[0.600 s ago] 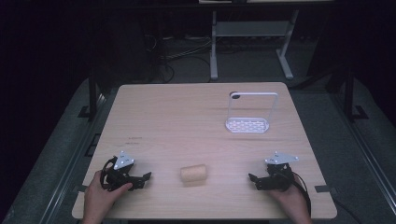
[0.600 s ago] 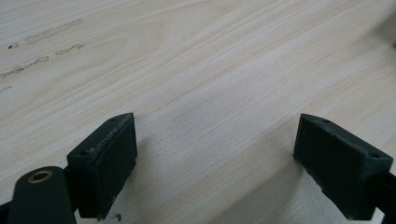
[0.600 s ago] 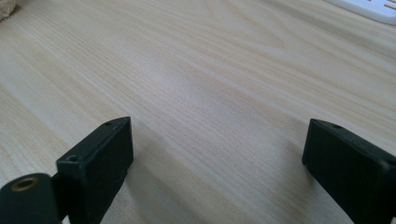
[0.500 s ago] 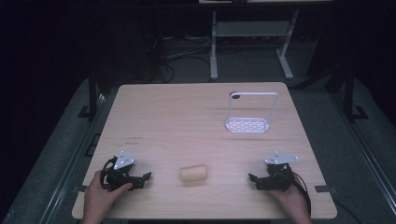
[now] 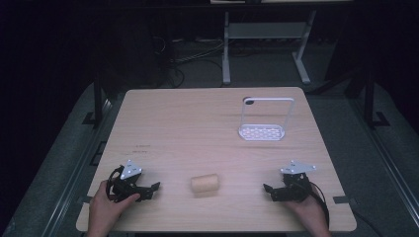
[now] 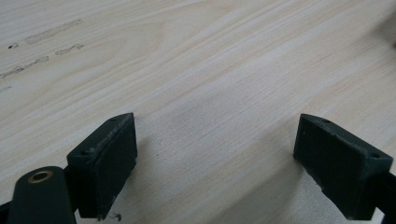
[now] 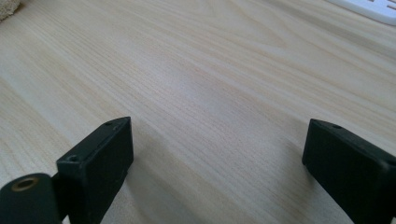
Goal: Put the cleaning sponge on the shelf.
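A tan bread roll (image 5: 205, 183) lies on the wooden table (image 5: 197, 128) near the front middle. A white rack with a tall wire handle (image 5: 263, 129) stands at the back right. My left gripper (image 5: 152, 190) rests on the table at the front left, held by a hand, open, pointing right towards the roll. My right gripper (image 5: 269, 190) rests at the front right, open, pointing left towards the roll. In the left gripper view the gripper (image 6: 215, 161) has bare wood between wide jaws. In the right gripper view the gripper (image 7: 219, 163) is likewise empty, with the roll's edge (image 7: 8, 7) at top left.
Faint dark pencil marks (image 5: 142, 147) sit on the table's left side. Beyond the table's far edge stand a metal frame stand (image 5: 267, 34) and cables on the dark floor. The rack's white base (image 7: 369, 9) appears at the right gripper view's top right.
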